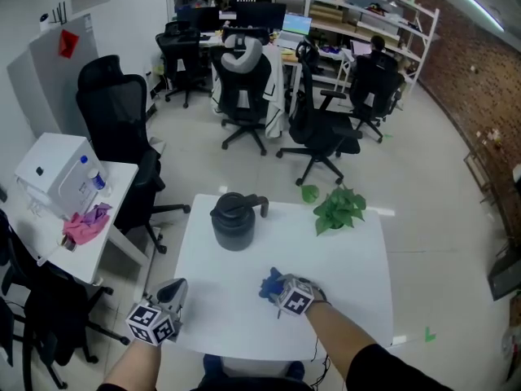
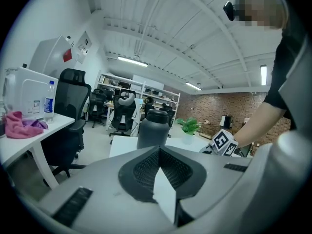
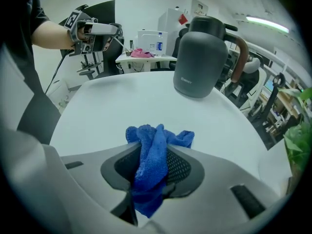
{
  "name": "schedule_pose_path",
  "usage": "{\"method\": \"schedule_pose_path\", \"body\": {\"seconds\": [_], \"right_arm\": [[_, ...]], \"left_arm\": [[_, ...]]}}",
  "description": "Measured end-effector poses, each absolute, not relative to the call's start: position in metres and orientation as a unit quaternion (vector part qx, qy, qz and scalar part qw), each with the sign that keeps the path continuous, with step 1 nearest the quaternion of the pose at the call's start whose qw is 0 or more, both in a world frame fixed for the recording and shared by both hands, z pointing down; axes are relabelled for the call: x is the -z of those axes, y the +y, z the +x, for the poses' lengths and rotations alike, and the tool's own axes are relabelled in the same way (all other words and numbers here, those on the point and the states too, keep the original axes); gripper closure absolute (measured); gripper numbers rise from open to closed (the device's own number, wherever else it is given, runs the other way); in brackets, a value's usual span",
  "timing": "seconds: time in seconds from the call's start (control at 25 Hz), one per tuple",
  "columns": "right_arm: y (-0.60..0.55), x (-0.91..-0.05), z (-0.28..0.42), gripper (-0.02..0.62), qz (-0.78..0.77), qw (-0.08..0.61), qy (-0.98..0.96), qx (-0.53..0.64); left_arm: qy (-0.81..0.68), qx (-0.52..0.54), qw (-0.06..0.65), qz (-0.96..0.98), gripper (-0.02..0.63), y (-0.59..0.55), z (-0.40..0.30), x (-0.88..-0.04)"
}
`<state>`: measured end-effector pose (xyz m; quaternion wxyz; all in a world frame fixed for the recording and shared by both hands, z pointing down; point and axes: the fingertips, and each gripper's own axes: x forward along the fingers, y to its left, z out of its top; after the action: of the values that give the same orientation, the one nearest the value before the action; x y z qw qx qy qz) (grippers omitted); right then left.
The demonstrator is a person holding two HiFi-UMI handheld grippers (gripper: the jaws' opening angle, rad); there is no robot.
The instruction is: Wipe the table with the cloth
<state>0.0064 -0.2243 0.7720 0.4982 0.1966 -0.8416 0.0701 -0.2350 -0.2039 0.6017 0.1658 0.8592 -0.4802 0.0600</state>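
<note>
Right gripper (image 3: 155,147) pinches a blue cloth (image 3: 157,139) over the white table (image 3: 107,106); to its left, the left gripper (image 2: 157,150) is pressed together.

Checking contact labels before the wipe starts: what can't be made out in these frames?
1. Whether the cloth touches the table: in the right gripper view the right gripper's jaws cover its underside; in the head view the marker cube covers most of it.
2. Jug contents: opaque body, every view.
3. Bottle label on the side table: too small, head and left gripper views.
</note>
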Motion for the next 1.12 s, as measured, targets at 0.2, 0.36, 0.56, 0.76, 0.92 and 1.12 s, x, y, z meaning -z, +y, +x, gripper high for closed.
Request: {"method": "schedule_pose_path", "body": {"seconds": [0.2,0.36,0.56,0.76,0.92,1.12], "right_arm": [[-0.2226,-0.7715,0.0046,0.486,0.202,0.491,-0.844,-0.073],[-0.2215,-0.77,0.0053,0.486,0.205,0.492,-0.842,-0.079],[-0.2185,-0.7667,0.002,0.486,0.209,0.481,-0.847,-0.088],[-0.2202,-0.7654,0.004,0.486,0.213,0.477,-0.849,-0.082],[-0.2218,-0.7657,0.0031,0.486,0.22,0.466,-0.853,-0.082],[-0.2201,-0.767,0.0034,0.485,0.216,0.453,-0.86,-0.086]], "left_arm": [[-0.476,-0.065,0.162,0.862,0.606,-0.2011,-0.2297,-0.5992],[-0.476,-0.065,0.162,0.862,0.606,-0.2007,-0.2294,-0.5981],[-0.474,-0.066,0.162,0.863,0.606,-0.1976,-0.2292,-0.5969],[-0.474,-0.068,0.162,0.863,0.606,-0.1965,-0.2288,-0.5972],[-0.473,-0.068,0.163,0.863,0.606,-0.198,-0.2289,-0.5996],[-0.471,-0.068,0.161,0.864,0.606,-0.1995,-0.2286,-0.6008]]}}
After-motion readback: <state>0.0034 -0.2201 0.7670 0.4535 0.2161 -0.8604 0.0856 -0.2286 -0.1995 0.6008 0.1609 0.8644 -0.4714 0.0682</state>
